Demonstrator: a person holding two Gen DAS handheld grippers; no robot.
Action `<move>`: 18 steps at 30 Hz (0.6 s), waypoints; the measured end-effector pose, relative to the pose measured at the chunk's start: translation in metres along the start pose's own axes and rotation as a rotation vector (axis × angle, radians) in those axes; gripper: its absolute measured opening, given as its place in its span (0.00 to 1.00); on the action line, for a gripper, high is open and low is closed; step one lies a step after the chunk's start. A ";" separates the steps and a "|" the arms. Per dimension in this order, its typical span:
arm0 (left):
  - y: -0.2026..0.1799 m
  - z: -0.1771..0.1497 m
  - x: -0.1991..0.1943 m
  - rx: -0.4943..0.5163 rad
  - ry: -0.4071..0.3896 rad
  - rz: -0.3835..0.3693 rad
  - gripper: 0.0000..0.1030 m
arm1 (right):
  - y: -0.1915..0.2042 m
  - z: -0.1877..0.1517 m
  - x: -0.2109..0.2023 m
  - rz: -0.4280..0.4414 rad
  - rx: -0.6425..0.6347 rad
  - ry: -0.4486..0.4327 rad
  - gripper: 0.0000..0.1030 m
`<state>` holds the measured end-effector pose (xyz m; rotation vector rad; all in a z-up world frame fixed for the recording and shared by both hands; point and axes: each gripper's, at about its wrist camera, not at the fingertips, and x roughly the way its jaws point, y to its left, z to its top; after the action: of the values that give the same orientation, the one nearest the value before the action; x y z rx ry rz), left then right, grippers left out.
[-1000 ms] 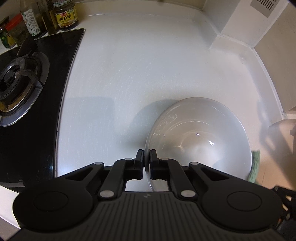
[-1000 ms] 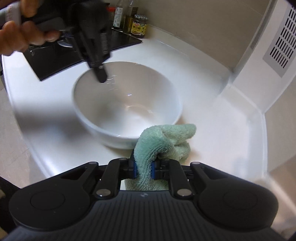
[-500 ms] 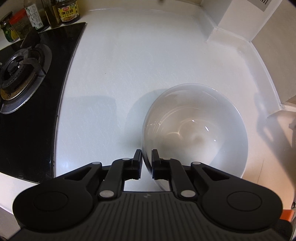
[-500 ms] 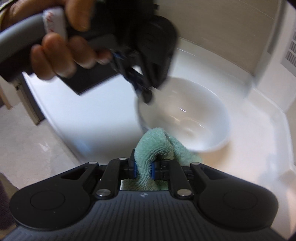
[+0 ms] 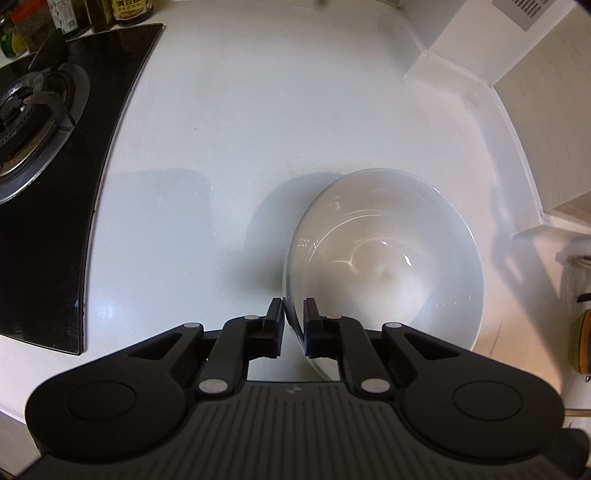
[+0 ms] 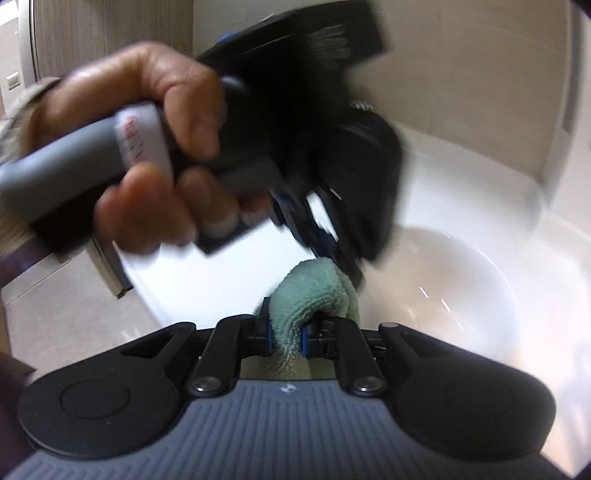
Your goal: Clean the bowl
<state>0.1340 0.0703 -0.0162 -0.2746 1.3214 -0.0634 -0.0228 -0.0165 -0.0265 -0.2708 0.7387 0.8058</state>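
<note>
A white bowl (image 5: 388,258) stands on the white counter (image 5: 221,147), empty and glossy inside. My left gripper (image 5: 293,308) points down at the bowl's near left rim, and its jaws straddle that rim while closing. The outer pad lies at the wall and a small gap shows at the inner pad. In the right wrist view the bowl (image 6: 443,295) lies at the right, blurred. My right gripper (image 6: 287,314) is shut on a folded green cloth (image 6: 314,280). A hand (image 6: 147,147) with the left gripper fills the view just above the cloth.
A black glass hob with a gas burner (image 5: 33,122) takes up the left side. Jars and bottles (image 5: 129,7) stand behind it. A white wall corner (image 5: 461,55) and a beige wall close the back right. The counter's front edge and the floor (image 6: 55,295) lie at the left.
My left jaws, shut beside the rim a second ago, have opened and now straddle it. The right gripper with the cloth has risen and swung left; the hand now looms close above it.
</note>
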 end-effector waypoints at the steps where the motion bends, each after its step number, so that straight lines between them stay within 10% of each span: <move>1: 0.001 0.002 0.000 -0.016 0.006 -0.003 0.07 | -0.011 -0.006 -0.010 -0.016 0.008 0.023 0.10; 8: 0.004 0.020 0.005 -0.036 0.039 0.008 0.03 | -0.078 -0.017 -0.005 -0.292 -0.077 0.131 0.11; 18: 0.003 0.037 0.011 0.025 0.052 0.087 0.03 | -0.057 -0.008 0.027 -0.297 -0.070 0.162 0.11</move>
<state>0.1715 0.0769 -0.0189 -0.1947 1.3817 -0.0136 0.0280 -0.0440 -0.0534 -0.5014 0.8003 0.5323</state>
